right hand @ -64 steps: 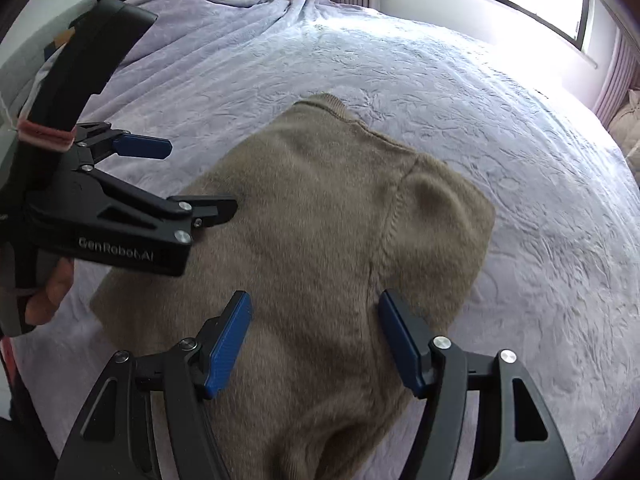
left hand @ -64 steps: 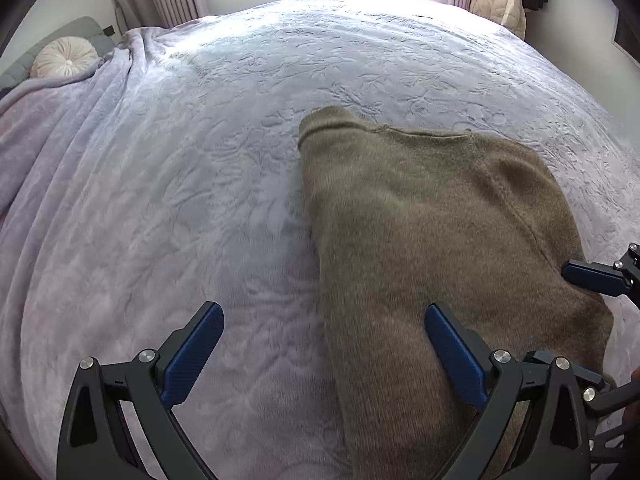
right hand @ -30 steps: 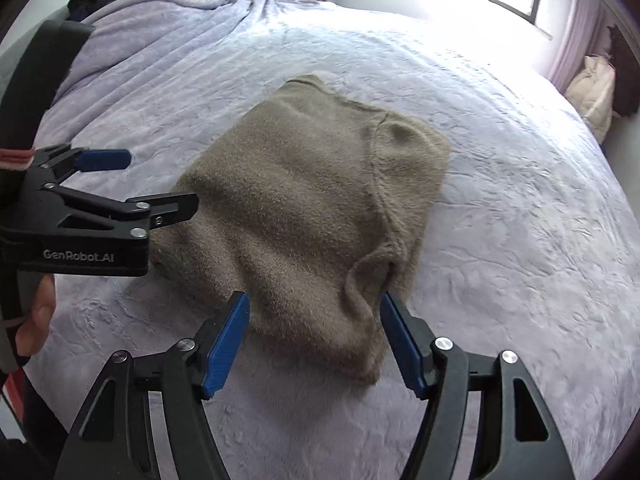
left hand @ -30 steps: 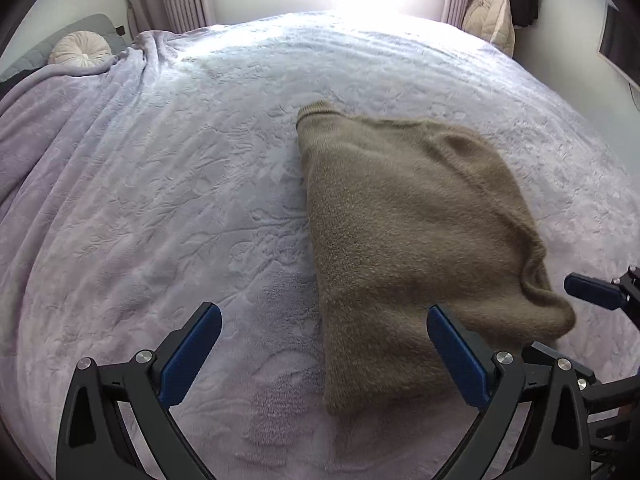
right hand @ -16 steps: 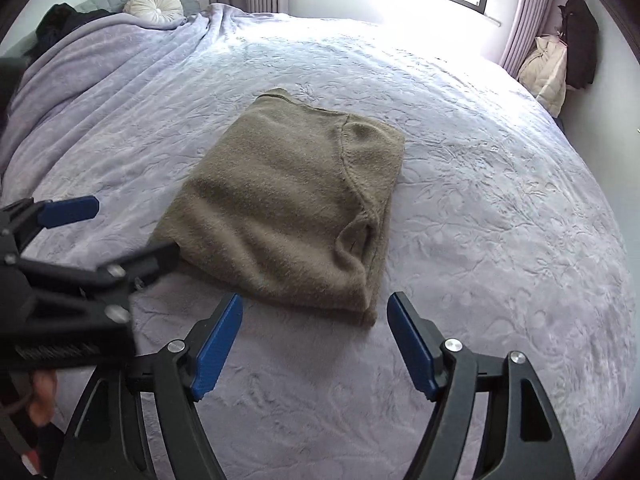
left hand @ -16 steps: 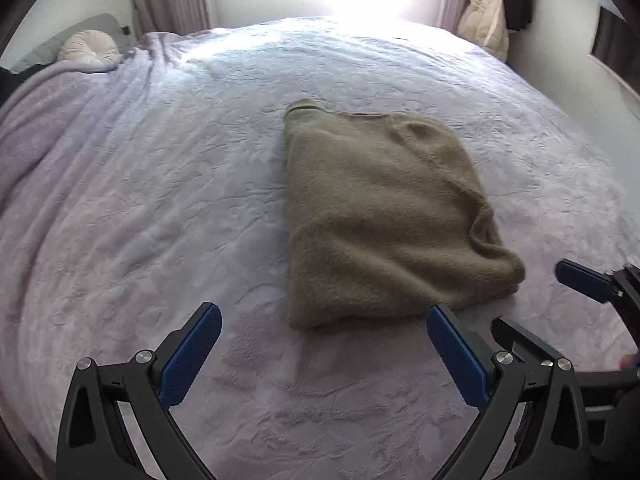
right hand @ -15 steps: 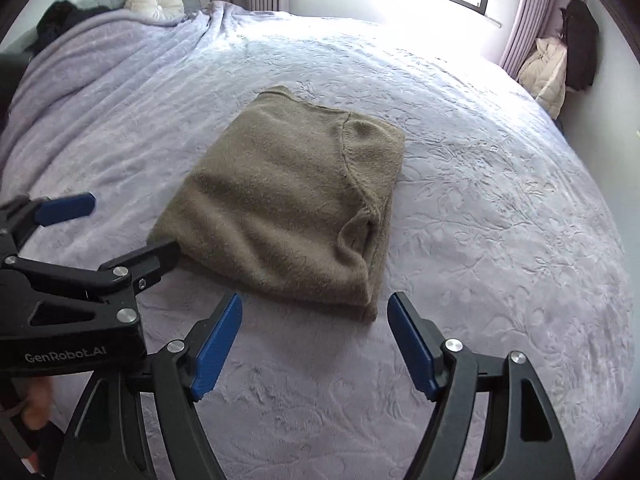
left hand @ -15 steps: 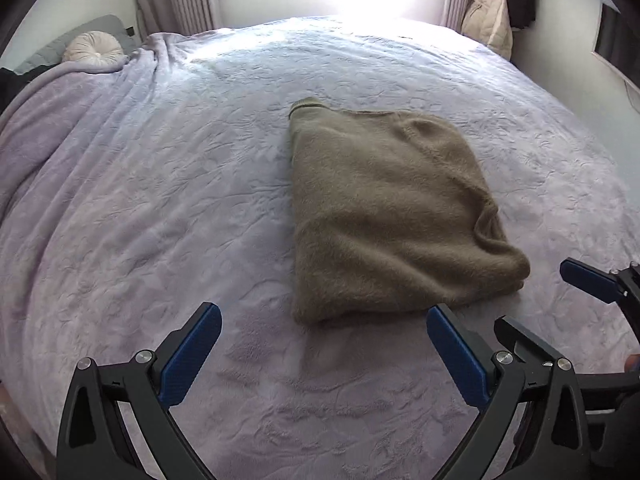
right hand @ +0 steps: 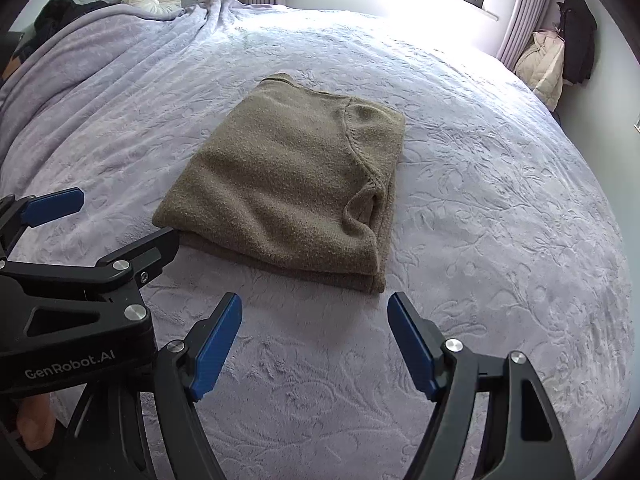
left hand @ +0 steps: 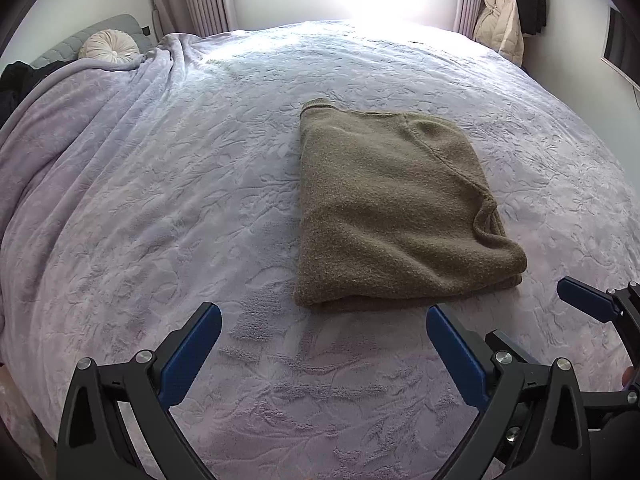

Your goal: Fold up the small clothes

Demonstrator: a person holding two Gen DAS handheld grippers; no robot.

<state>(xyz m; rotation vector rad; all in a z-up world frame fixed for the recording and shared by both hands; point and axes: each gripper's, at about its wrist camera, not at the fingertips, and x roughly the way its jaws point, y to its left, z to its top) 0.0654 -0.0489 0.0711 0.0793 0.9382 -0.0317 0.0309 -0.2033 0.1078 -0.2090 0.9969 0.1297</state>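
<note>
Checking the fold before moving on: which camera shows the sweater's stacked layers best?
Right wrist view: the folded brown sweater shows its stacked near edge and the tucked sleeve loop clearly. Left wrist view shows the sweater whole too, its layers less distinct.

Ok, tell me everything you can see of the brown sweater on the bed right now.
The sweater is an olive-brown fuzzy knit, folded into a compact, roughly rectangular stack of layers. A ribbed band sticks out at its far corner, a curved seam runs across the top layer, and a loose fold gapes near its right edge. It lies flat on the lavender embossed bedspread, about mid-bed. Only the bedspread touches it: the left gripper and right gripper are both open and empty, on the near side of it.
</note>
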